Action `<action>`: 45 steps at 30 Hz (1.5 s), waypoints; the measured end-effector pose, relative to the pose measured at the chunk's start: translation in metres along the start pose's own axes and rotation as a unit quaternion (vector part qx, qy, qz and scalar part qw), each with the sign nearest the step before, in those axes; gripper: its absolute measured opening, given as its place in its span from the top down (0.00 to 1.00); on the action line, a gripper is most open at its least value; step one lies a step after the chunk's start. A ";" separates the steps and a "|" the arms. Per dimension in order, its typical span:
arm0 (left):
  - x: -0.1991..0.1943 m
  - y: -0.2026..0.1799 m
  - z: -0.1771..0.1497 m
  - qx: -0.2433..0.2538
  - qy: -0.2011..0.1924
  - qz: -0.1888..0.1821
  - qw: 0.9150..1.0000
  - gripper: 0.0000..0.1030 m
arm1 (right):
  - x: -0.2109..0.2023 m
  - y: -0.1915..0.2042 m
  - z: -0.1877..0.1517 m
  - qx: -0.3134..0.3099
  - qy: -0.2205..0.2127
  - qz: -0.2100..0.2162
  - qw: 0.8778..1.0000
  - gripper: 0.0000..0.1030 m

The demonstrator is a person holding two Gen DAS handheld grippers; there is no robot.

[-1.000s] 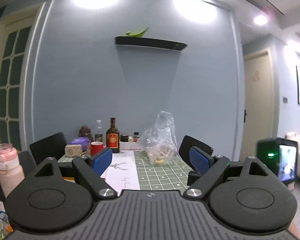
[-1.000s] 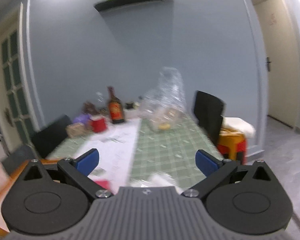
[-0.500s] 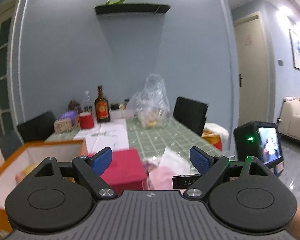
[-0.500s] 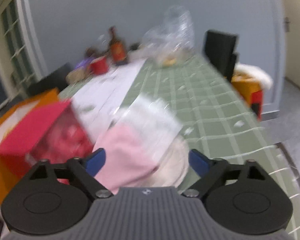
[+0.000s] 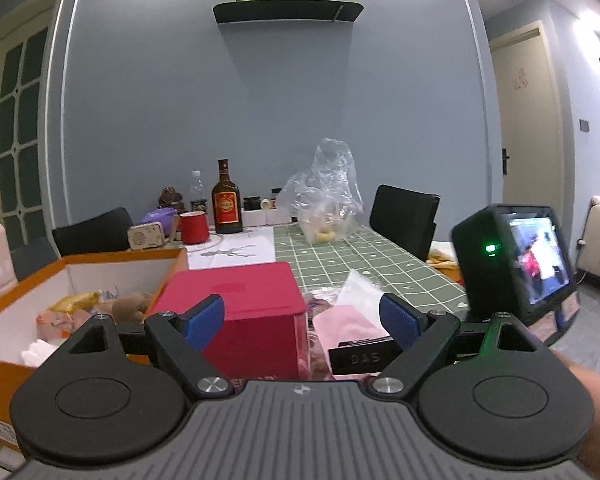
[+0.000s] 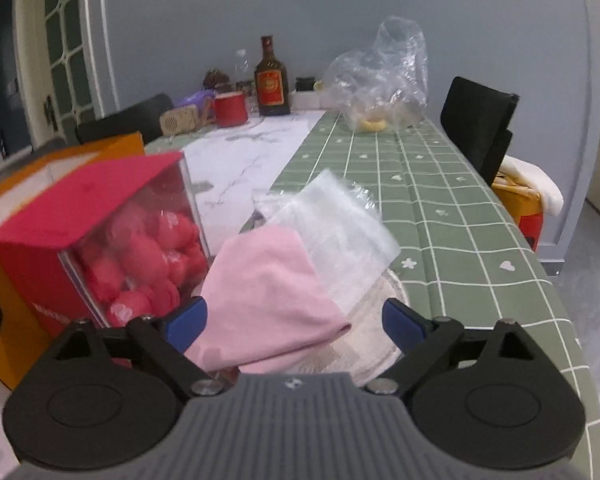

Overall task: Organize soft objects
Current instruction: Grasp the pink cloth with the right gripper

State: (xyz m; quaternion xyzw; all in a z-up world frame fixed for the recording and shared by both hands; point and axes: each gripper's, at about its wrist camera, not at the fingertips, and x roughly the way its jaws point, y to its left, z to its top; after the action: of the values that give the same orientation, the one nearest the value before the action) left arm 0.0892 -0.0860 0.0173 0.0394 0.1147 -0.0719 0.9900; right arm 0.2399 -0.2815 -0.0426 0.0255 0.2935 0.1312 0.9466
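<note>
While right gripper [image 6: 296, 322] gapes, pink cloth [image 6: 268, 304] lies btwn pads

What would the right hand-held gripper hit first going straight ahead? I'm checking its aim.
Most likely the pink cloth, lying between the open right hand-held gripper fingers; depth is uncertain.

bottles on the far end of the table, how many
2. A brown bottle with a red label stands at the far end beside the red mug; a clear plastic bottle stands just left of it, behind the mug. Clutter there may hide others.
</note>
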 end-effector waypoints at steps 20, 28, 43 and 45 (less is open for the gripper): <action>0.009 0.004 -0.031 -0.024 0.041 -0.021 0.999 0.01 | -0.027 -0.048 0.002 0.089 -0.060 -0.003 0.994 0.92; 0.004 -0.004 -0.043 -0.015 0.028 -0.031 0.999 0.01 | -0.026 -0.068 0.000 0.108 -0.057 -0.046 0.991 0.92; 0.022 0.005 -0.046 -0.040 0.077 -0.010 0.996 0.01 | -0.018 -0.081 -0.005 0.133 -0.024 -0.120 0.984 0.19; 0.027 0.009 -0.047 -0.052 0.093 -0.016 0.994 0.01 | -0.010 -0.077 -0.006 0.127 -0.011 -0.125 0.984 0.19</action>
State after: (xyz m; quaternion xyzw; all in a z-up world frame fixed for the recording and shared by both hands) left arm 0.1058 -0.0759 -0.0340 -0.0070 0.2106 -0.0779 0.9744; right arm 0.2463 -0.3590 -0.0519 0.1098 0.2981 -0.0267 0.9478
